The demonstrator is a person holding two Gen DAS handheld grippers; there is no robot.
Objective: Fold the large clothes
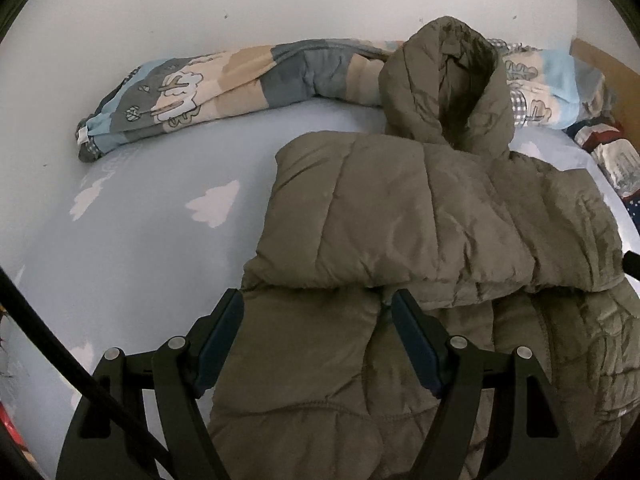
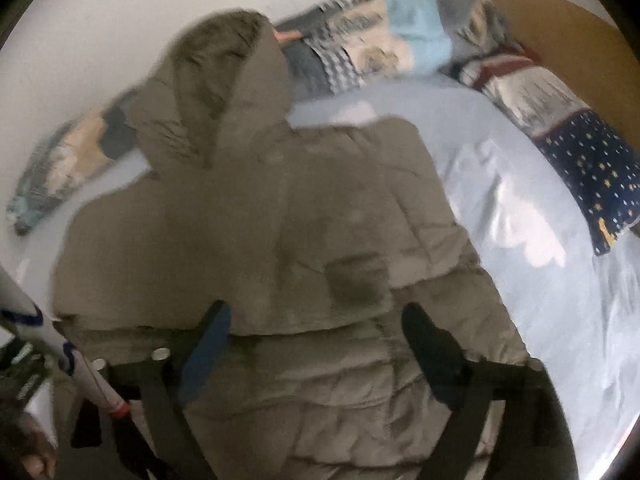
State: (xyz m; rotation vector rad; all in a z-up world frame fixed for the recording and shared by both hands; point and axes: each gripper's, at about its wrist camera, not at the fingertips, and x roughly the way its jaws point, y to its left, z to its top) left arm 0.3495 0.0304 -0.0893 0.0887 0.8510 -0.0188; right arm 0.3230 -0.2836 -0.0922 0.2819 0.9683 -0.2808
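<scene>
An olive-green puffer jacket lies on a light blue bed sheet. Both sleeves are folded across its body and the hood points toward the wall. My left gripper is open and hovers over the jacket's lower part, with nothing between its fingers. The same jacket fills the blurred right wrist view. My right gripper is open above the jacket's lower half, empty.
A rolled patterned quilt lies along the white wall at the back. A dark blue and red patterned blanket lies at the right by a brown headboard. The sheet has white cloud prints.
</scene>
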